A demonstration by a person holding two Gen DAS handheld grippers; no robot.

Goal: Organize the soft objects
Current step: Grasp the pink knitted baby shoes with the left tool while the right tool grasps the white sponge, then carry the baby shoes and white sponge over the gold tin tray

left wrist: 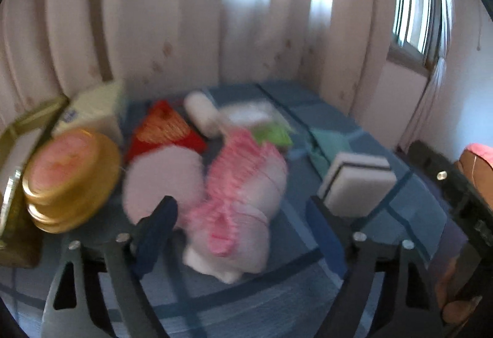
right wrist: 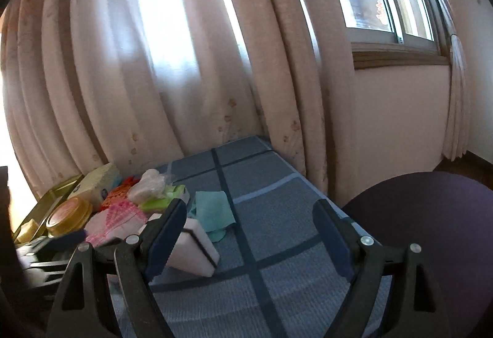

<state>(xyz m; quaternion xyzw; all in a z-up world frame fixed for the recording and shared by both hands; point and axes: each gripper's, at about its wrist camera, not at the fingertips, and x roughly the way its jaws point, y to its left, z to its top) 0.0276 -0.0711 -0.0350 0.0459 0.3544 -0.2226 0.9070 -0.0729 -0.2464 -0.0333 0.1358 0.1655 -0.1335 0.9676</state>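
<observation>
We hold our left gripper [left wrist: 240, 224] unclenched around the pink-and-white pouch [left wrist: 243, 184] mid-table without pressing it, and our right gripper [right wrist: 249, 233] released over bare blue checked tablecloth [right wrist: 277, 193], the white sponge [right wrist: 194, 248] just beside its left finger.

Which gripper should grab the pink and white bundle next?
Left, probably. The left gripper is open with the pink and white bundle between its fingers. The right gripper is open over bare blue cloth, the bundle off to its left.
</observation>
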